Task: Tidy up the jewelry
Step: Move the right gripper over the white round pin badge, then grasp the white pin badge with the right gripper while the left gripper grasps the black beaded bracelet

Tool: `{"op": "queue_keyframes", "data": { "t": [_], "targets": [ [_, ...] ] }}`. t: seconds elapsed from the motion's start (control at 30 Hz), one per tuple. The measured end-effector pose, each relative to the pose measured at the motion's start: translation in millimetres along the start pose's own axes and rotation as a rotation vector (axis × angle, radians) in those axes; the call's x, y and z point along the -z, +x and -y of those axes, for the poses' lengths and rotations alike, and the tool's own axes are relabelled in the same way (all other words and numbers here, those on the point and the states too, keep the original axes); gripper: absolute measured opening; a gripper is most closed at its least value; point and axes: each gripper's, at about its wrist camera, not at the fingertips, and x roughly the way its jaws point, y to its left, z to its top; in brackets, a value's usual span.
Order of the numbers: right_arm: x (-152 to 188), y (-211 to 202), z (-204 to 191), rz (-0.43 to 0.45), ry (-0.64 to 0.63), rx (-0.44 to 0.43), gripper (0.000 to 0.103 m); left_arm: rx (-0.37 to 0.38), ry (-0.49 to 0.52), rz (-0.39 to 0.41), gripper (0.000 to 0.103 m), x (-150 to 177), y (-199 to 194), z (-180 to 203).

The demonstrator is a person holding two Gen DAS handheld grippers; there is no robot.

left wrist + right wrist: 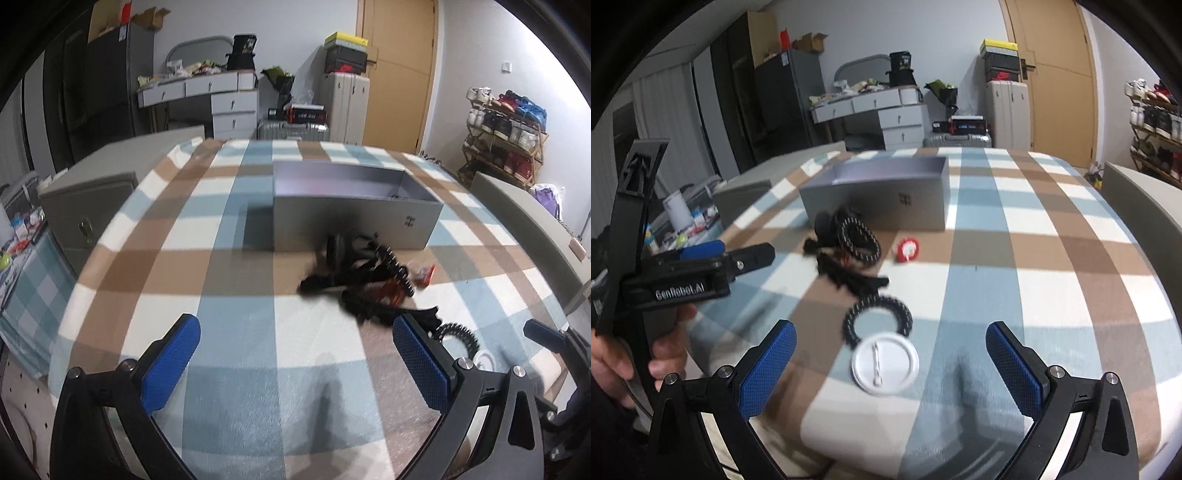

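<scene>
While I hold both tools back:
Right gripper: jaws apart, white badge between them, nearest.
Left gripper: jaws apart, empty.
Hair ties: twelve o'clock, before grey box.

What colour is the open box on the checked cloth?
Grey. The open box shows best in the right wrist view.

A soft, fuzzy checked cloth is covering the table; a matt grey cardboard box is sitting on it; blue textured rubbery pads are lining the black plastic fingers.
</scene>
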Motion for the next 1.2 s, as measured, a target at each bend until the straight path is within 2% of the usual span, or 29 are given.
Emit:
{"op": "queue_keyframes", "data": {
  "t": [0.23, 0.5, 0.73, 0.93, 1.0, 1.07, 1.2],
  "targets": [
    [6, 5, -8, -0.012, -0.054, 0.008, 0.101, 0.004, -0.005, -0.026, 0.102, 5, 0, -3],
    [11, 13, -11, -0.04, -0.086, 0.027, 0.083, 0.014, 0.002, -0.041, 0.102, 6, 2, -3],
    [11, 16, -10, -0.053, -0.08, 0.042, 0.076, 0.017, 0.0, -0.047, 0.102, 6, 3, -3],
    [12, 18, -11, -0.061, -0.095, 0.084, 0.06, 0.015, -0.004, -0.054, 0.102, 7, 3, -3],
    [12, 18, -14, -0.066, -0.122, 0.093, 0.048, 0.012, -0.003, -0.055, 0.102, 7, 3, -3],
    [12, 17, -16, -0.067, -0.139, 0.083, 0.042, 0.014, -0.003, -0.055, 0.102, 7, 3, -3],
    [13, 16, -16, -0.063, -0.136, 0.09, 0.041, 0.018, -0.006, -0.058, 0.102, 6, 3, -3]
  ]
}}
